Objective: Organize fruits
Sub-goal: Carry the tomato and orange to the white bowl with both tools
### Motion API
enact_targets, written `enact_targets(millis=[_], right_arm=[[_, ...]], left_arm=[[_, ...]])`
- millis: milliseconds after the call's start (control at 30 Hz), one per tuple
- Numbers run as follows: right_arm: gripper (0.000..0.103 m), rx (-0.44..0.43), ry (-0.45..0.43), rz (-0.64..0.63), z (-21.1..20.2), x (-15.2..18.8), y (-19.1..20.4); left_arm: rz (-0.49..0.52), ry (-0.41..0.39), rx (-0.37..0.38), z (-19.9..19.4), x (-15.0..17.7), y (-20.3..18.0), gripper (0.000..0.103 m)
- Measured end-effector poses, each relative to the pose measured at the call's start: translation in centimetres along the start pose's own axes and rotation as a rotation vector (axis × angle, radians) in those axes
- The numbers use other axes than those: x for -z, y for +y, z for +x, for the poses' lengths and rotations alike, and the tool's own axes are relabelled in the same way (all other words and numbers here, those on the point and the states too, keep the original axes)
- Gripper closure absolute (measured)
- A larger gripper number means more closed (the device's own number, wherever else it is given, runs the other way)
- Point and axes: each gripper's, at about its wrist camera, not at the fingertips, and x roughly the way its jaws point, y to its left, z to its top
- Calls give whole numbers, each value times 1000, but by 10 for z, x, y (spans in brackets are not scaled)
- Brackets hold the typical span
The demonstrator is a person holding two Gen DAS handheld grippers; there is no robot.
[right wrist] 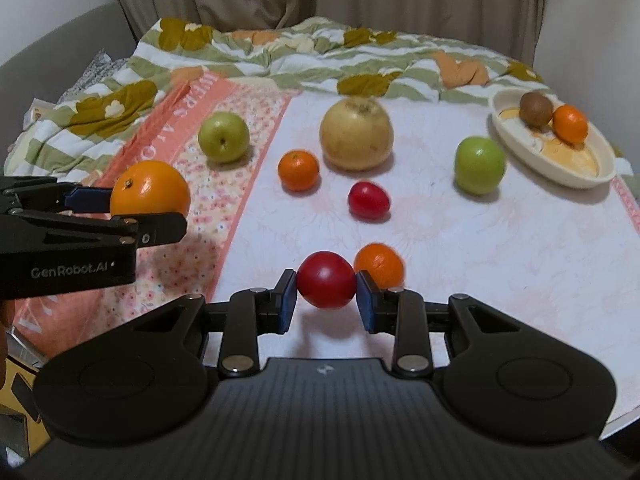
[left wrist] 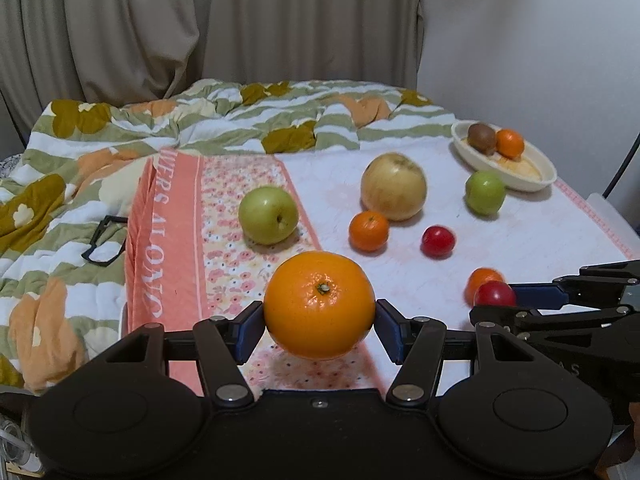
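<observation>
My left gripper (left wrist: 319, 320) is shut on a large orange (left wrist: 319, 305), held just above the floral cloth; the same orange (right wrist: 150, 194) shows at the left of the right wrist view. My right gripper (right wrist: 326, 290) is shut on a red round fruit (right wrist: 326, 280), lifted slightly, with a small tangerine (right wrist: 382, 264) right behind it. On the cloth lie a big yellow pear (right wrist: 356, 134), two green apples (right wrist: 223, 136) (right wrist: 479, 165), another tangerine (right wrist: 299, 170) and a second red fruit (right wrist: 369, 201). A cream oval dish (right wrist: 592, 172) at the far right holds a kiwi (right wrist: 535, 109) and a tangerine (right wrist: 570, 124).
A rumpled green, white and orange quilt (left wrist: 80, 152) covers the back and left of the bed. Black glasses (left wrist: 102, 240) lie on it at the left. Curtains (left wrist: 200, 20) hang behind, and a wall (left wrist: 540, 40) stands at the right.
</observation>
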Motion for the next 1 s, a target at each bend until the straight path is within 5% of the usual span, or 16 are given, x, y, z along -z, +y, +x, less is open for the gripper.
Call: enact_targets(millis=[433, 1000], right_arm=[[56, 39, -94, 59, -65, -28, -62], [56, -38, -147, -23, -77, -74, -243]], left_arm=[[24, -89, 8, -44, -37, -46, 39], [-55, -153, -61, -17, -104, -186, 39]])
